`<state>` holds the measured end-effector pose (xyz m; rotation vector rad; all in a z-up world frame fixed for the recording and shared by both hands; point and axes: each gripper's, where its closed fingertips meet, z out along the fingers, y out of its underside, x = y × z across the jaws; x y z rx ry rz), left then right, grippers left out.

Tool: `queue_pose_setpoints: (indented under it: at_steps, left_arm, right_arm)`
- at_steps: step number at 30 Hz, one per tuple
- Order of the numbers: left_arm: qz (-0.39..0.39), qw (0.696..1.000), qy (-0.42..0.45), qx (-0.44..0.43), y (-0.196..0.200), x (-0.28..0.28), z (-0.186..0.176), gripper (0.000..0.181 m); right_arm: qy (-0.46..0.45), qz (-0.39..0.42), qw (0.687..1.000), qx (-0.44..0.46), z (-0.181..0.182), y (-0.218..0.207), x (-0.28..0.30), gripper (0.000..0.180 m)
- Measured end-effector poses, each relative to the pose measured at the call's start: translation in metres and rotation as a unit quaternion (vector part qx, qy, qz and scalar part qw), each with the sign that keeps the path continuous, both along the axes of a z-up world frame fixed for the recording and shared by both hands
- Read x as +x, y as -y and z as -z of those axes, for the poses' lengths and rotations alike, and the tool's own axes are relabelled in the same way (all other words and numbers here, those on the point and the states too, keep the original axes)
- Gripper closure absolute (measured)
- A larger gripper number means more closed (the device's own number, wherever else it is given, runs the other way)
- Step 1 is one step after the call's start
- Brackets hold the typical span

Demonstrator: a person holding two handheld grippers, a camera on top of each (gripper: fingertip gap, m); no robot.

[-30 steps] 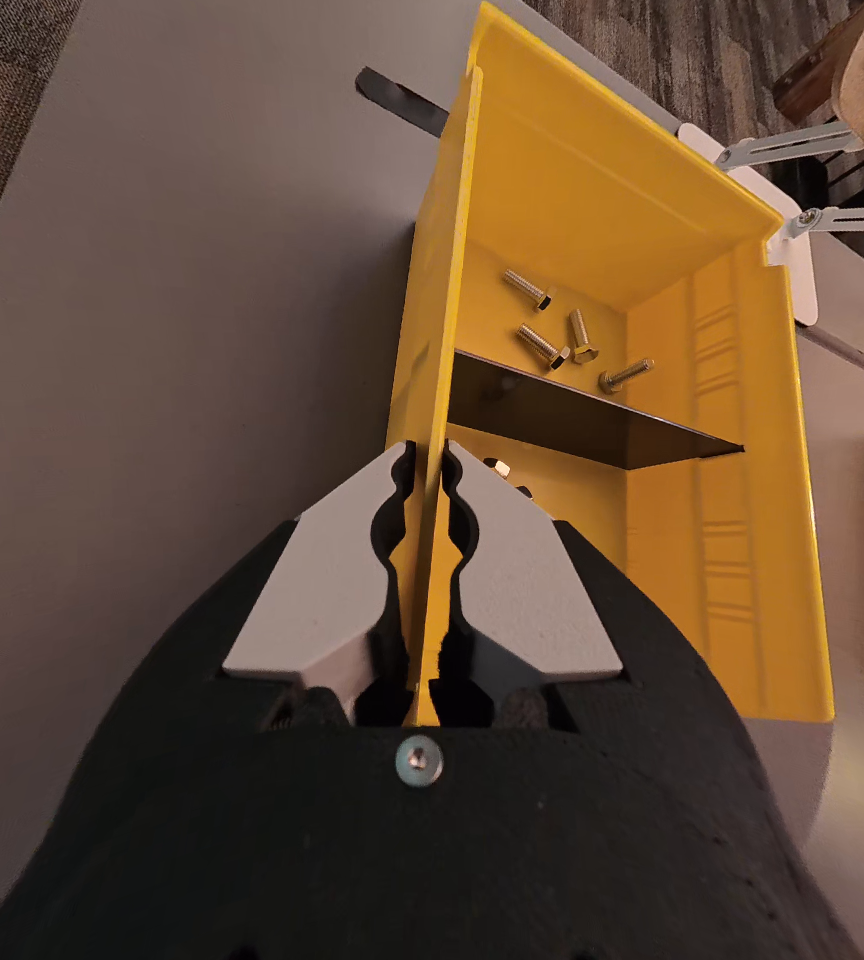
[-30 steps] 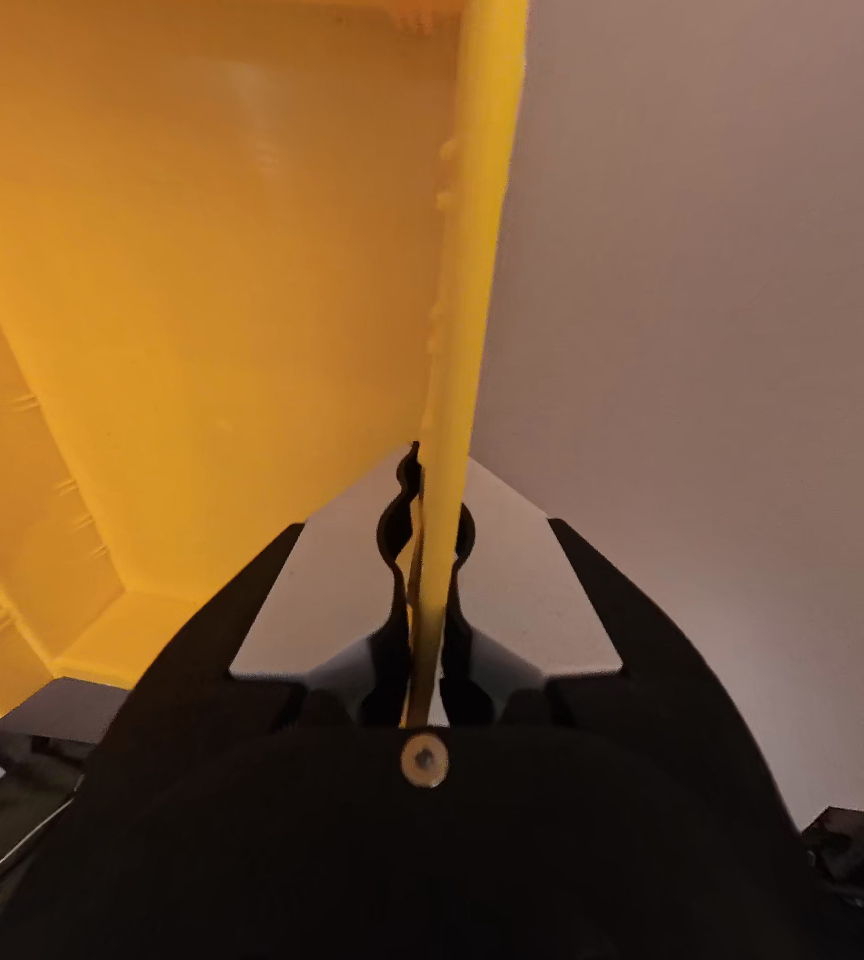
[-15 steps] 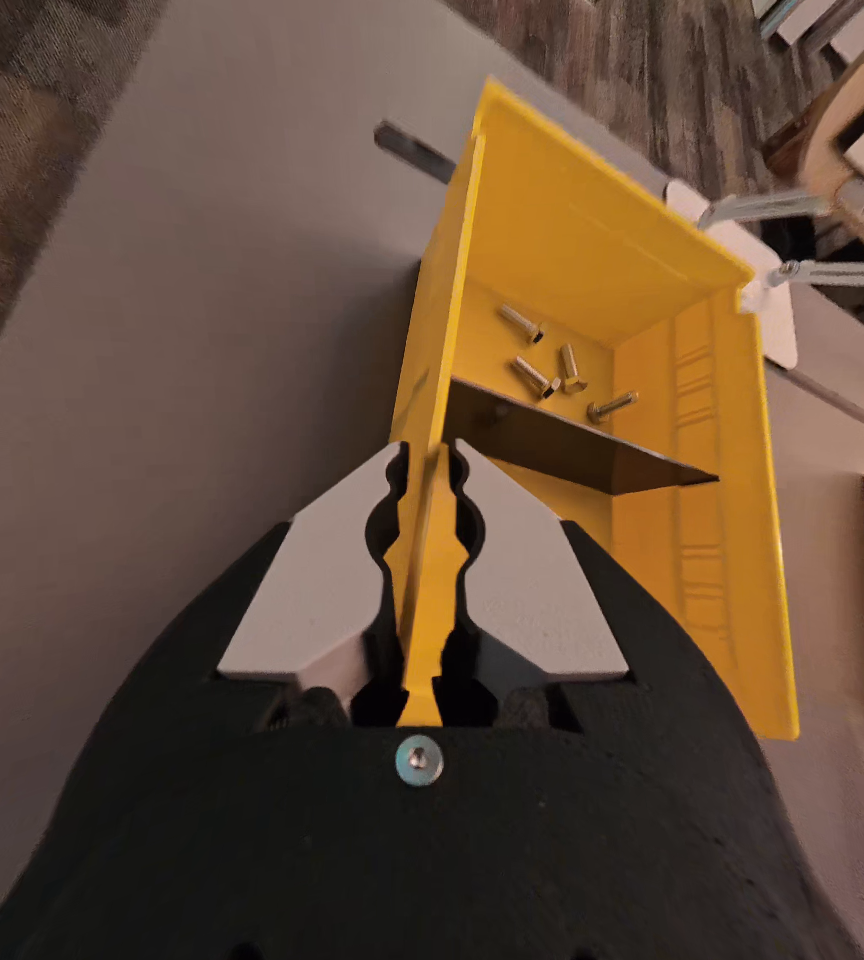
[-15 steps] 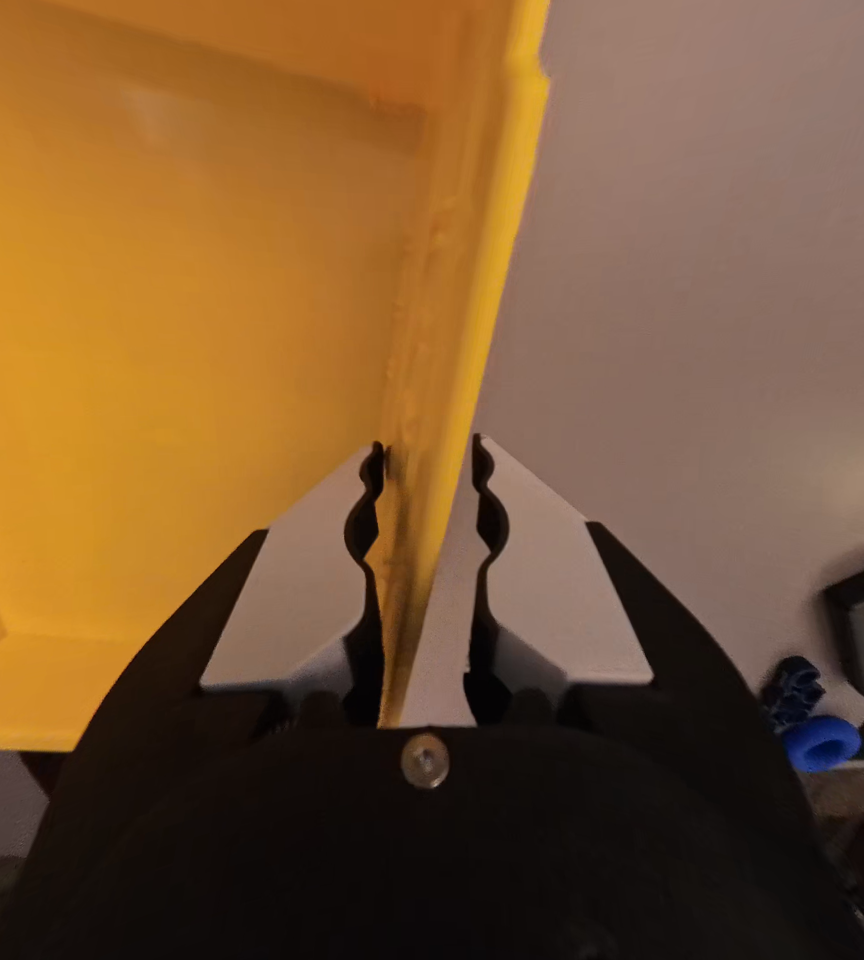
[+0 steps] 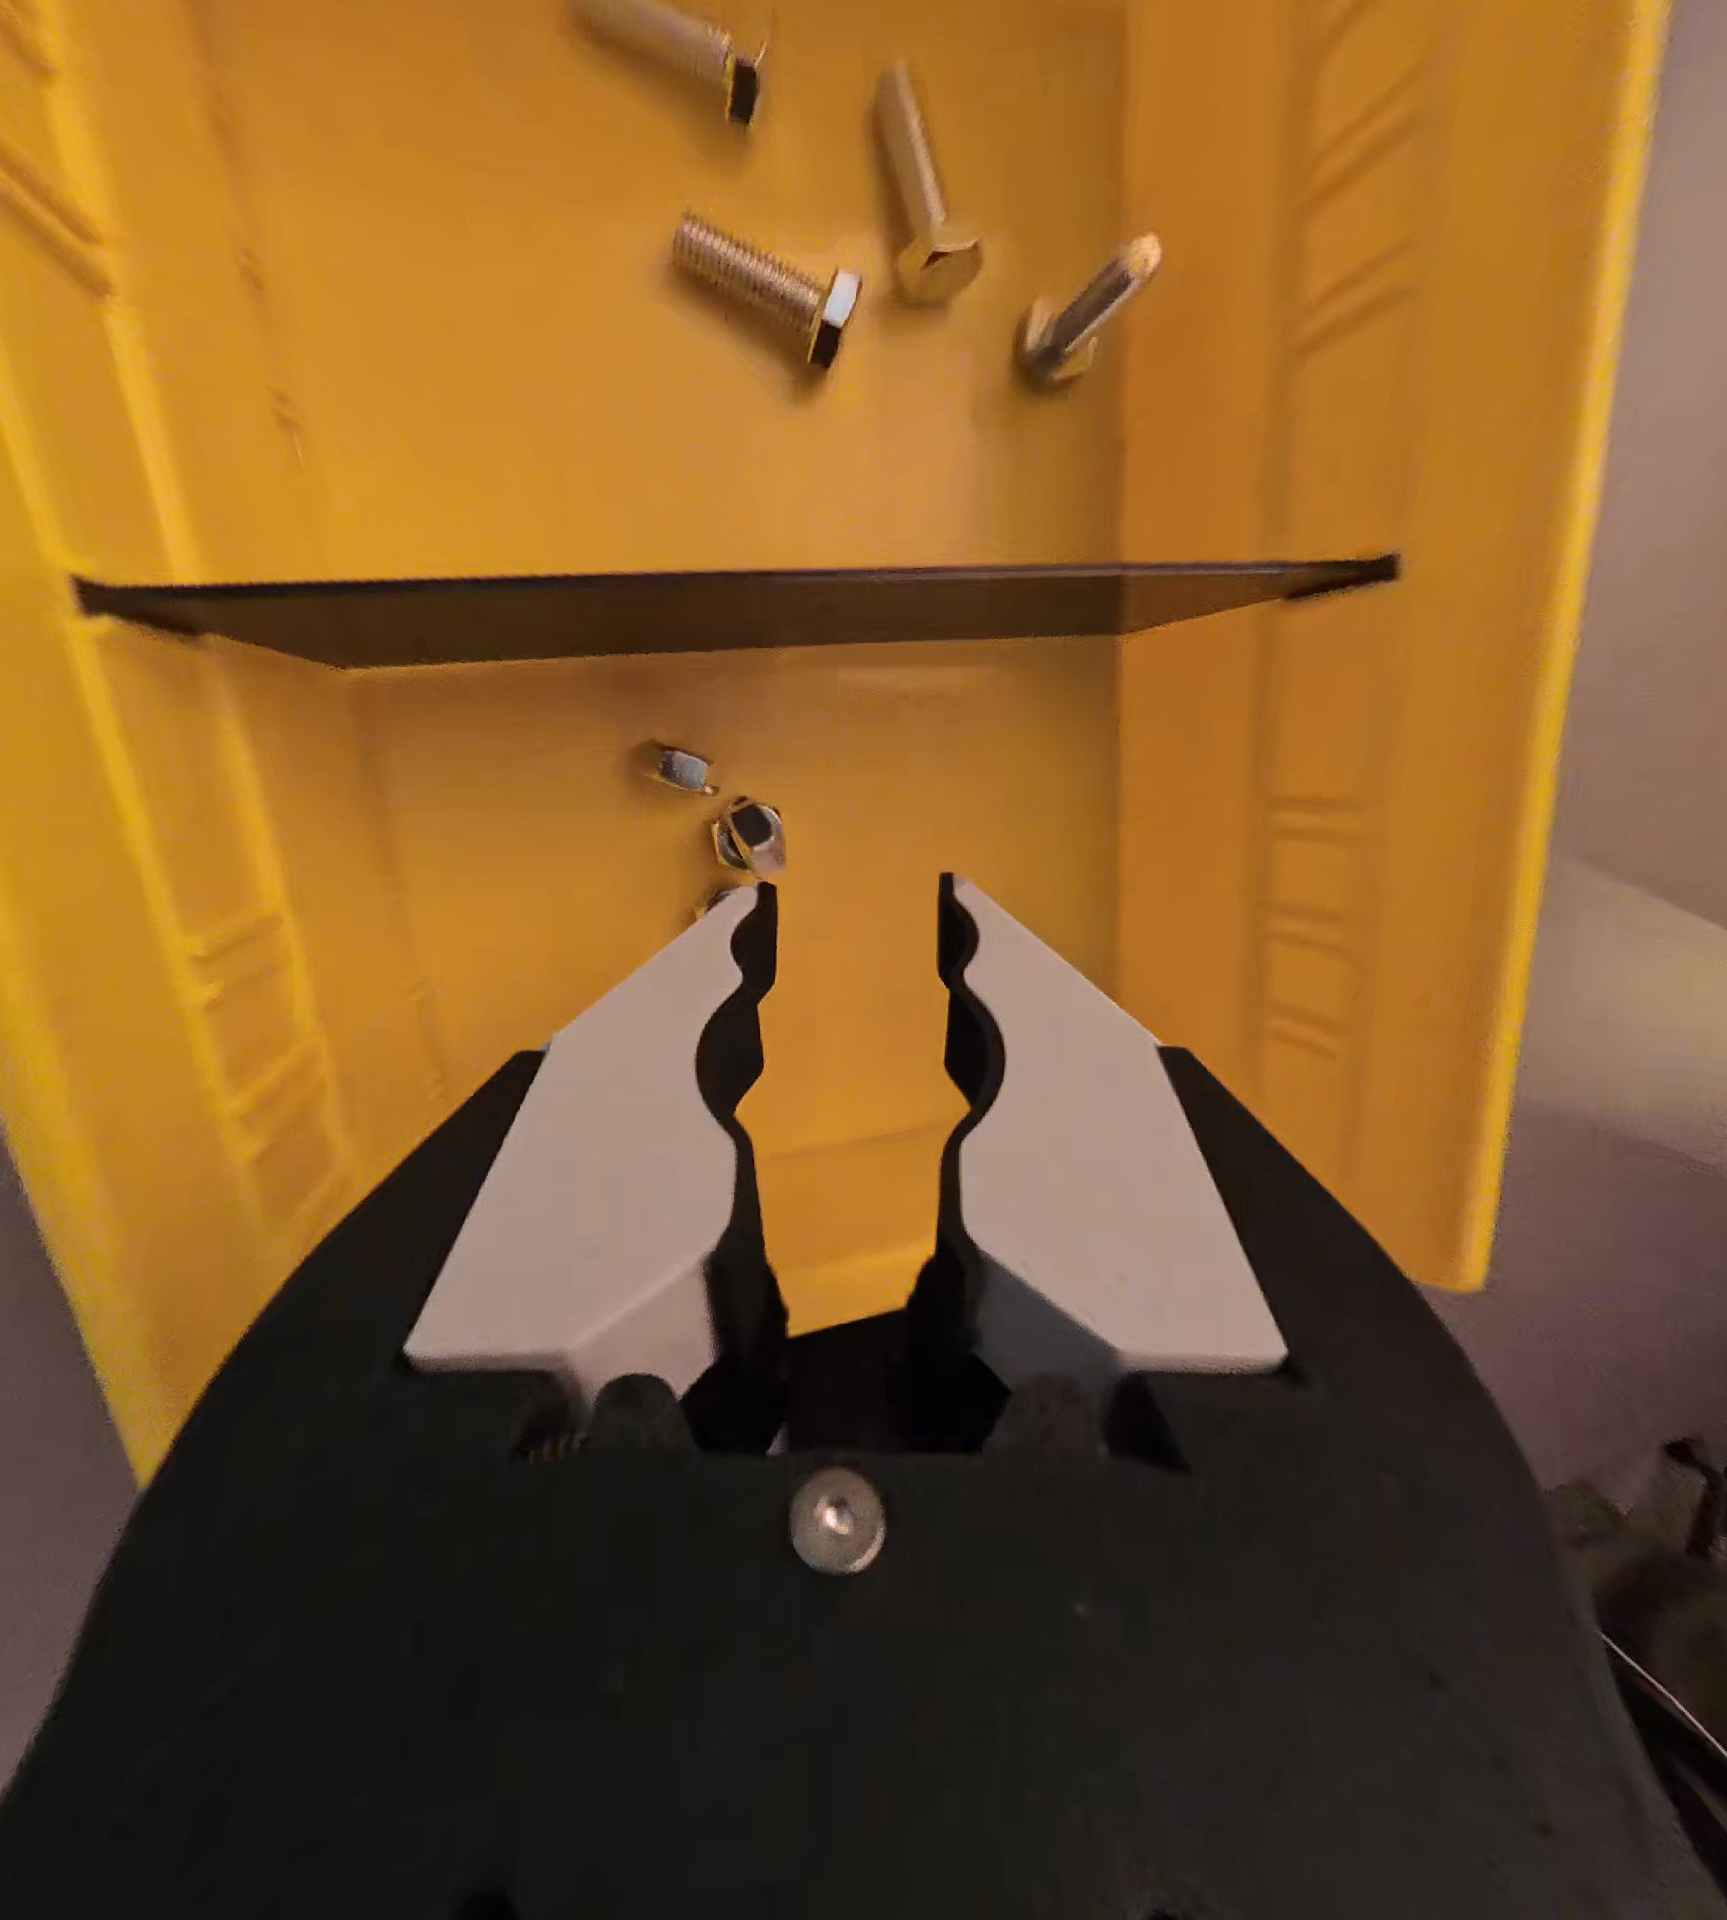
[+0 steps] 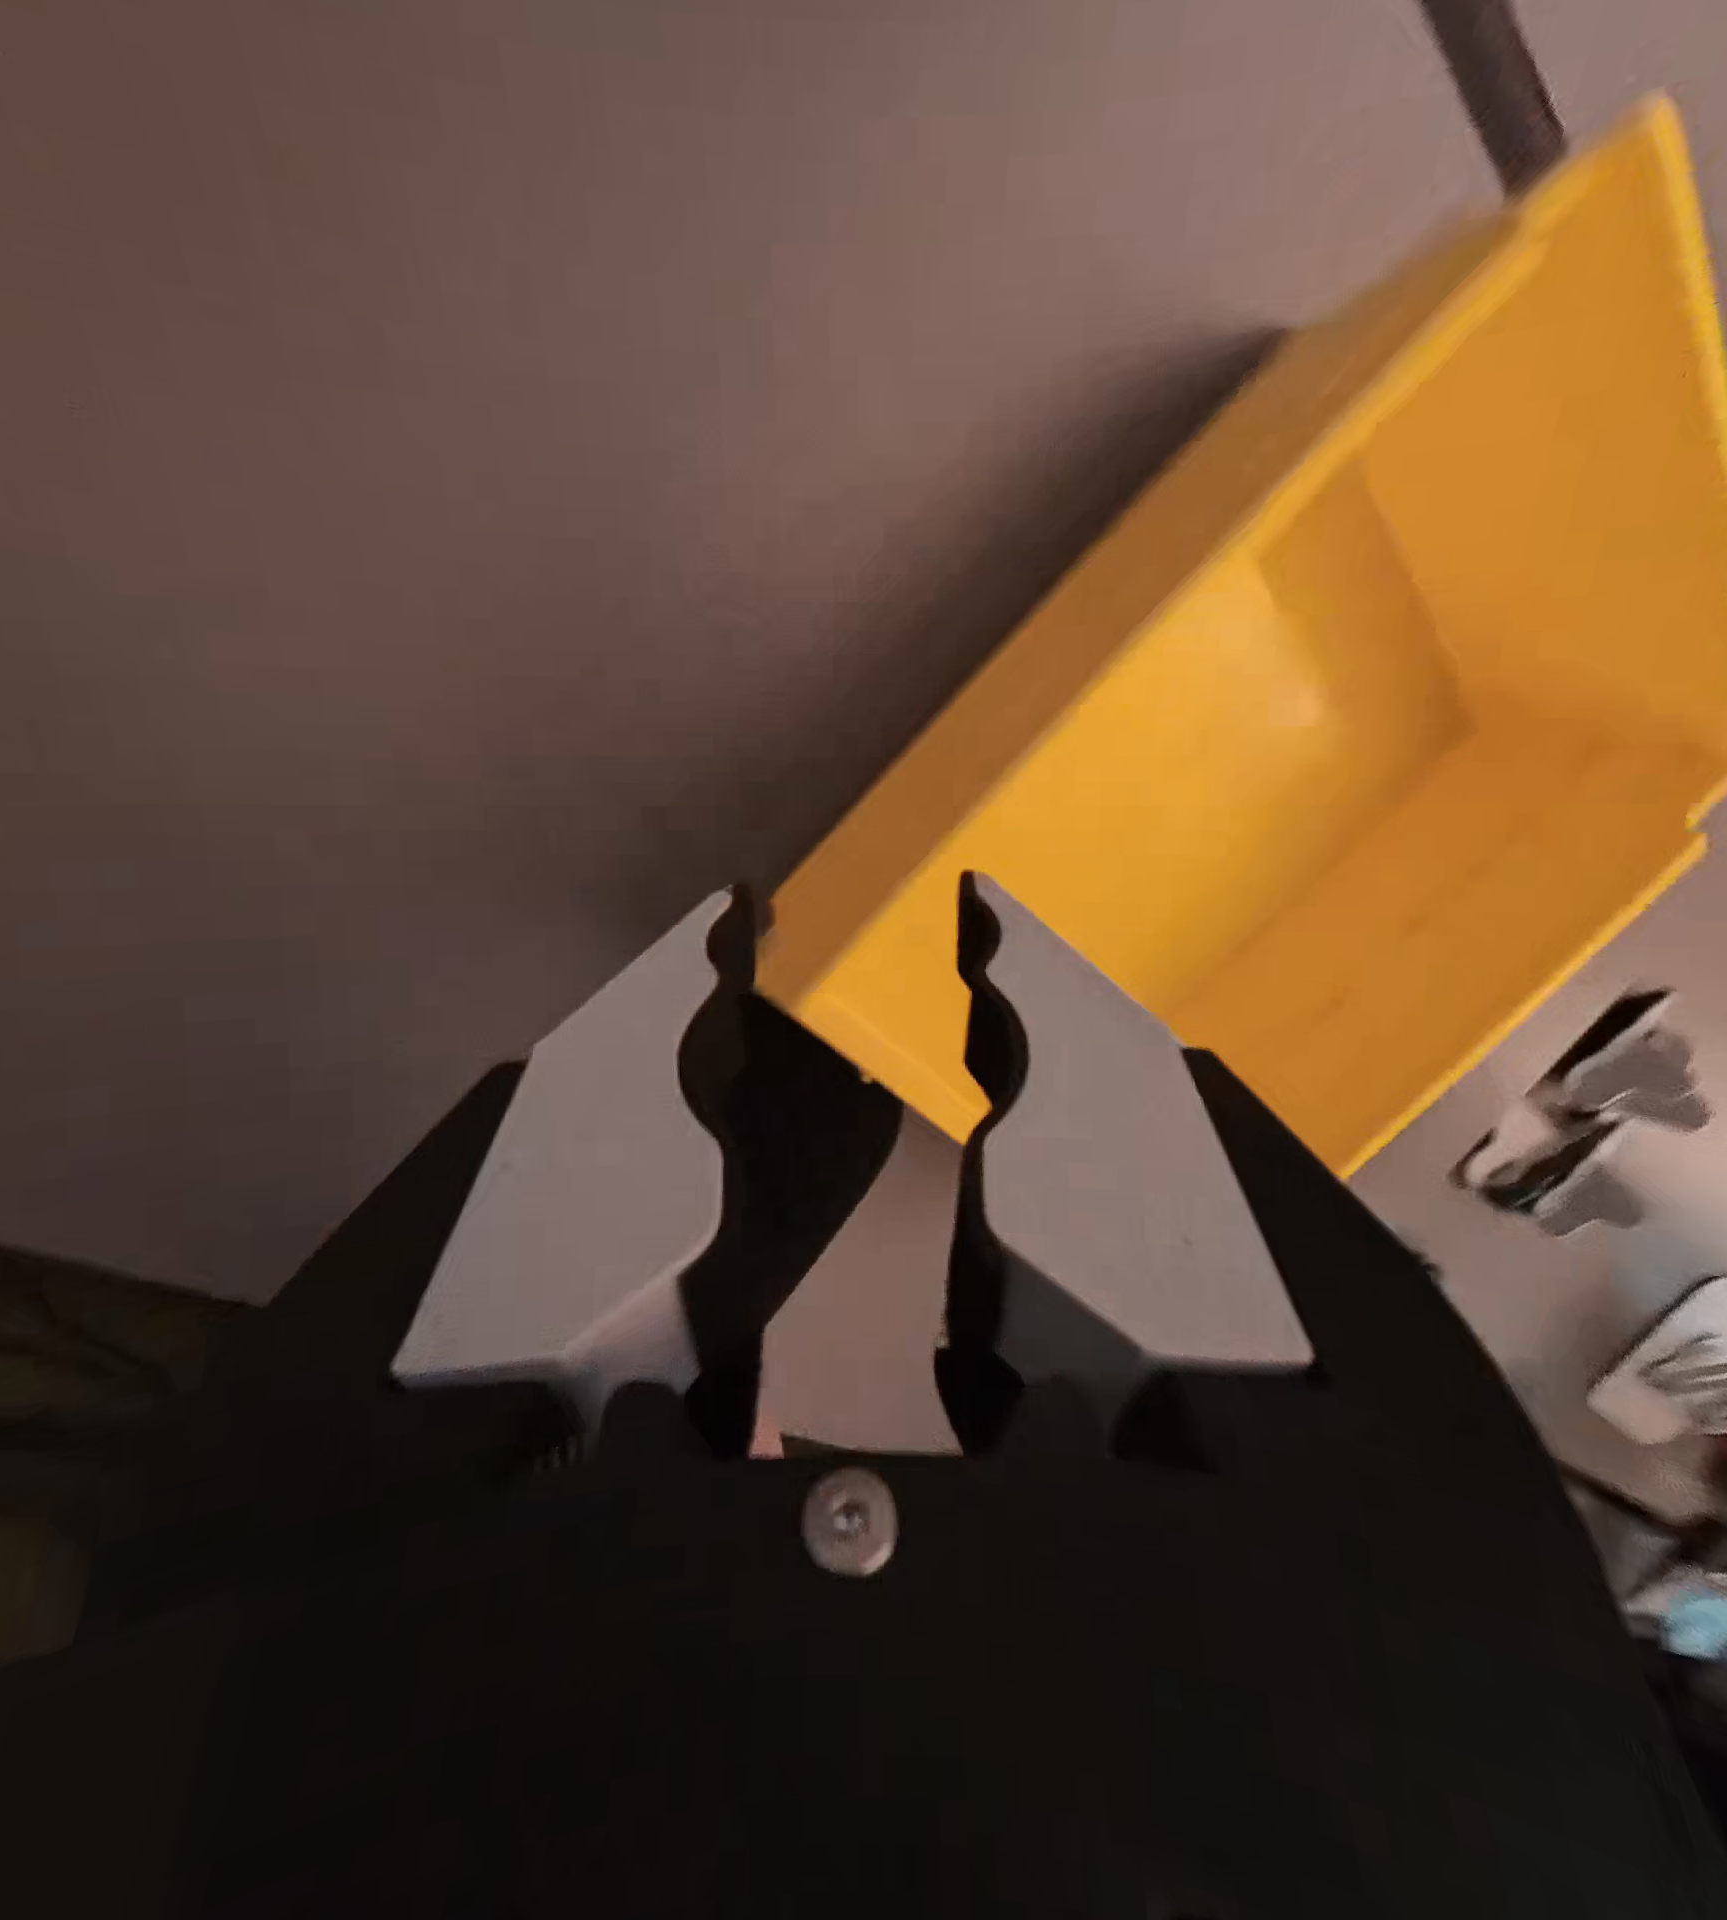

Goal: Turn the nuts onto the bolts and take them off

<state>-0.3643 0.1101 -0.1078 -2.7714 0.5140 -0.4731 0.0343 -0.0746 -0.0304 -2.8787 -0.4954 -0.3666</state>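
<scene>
A yellow bin fills the left wrist view, split by a black divider. Several silver bolts lie loose in the far compartment. Two nuts lie in the near compartment, and a third is half hidden behind my left fingertip. My left gripper is open and empty above the near compartment, just right of the nuts. My right gripper is open and empty at the near corner of a second yellow bin, which looks empty.
Both bins rest on a grey table. Blurred metal clamp parts lie right of the second bin. A dark strip runs off behind it at the top. My right fingertips sit around 45 centimeters from my left ones.
Both grippers were shut on bin walls and have let go and opened. The left one has swung over the inside of the divided bin. The right one has pulled back from its bin.
</scene>
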Motion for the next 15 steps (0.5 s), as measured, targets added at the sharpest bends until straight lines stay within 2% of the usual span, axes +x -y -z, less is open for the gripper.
queue_pose_setpoints:
  at_steps: [6, 11, 15]
  left_arm:
    - [-0.015, 0.996, -0.085, -0.024, -0.004, -0.008, 0.016, 0.153]
    - [-0.024, 0.992, -0.119, -0.046, -0.003, -0.012, 0.026, 0.156]
    - [-0.022, 0.989, -0.137, -0.050, -0.005, -0.011, 0.030, 0.163]
  right_arm:
    - [0.082, -0.158, 0.983, -0.054, 0.039, 0.018, -0.074, 0.158]
    - [0.149, -0.216, 0.962, -0.069, 0.051, 0.038, -0.088, 0.167]
    - [0.160, -0.264, 0.949, -0.060, 0.050, 0.047, -0.098, 0.174]
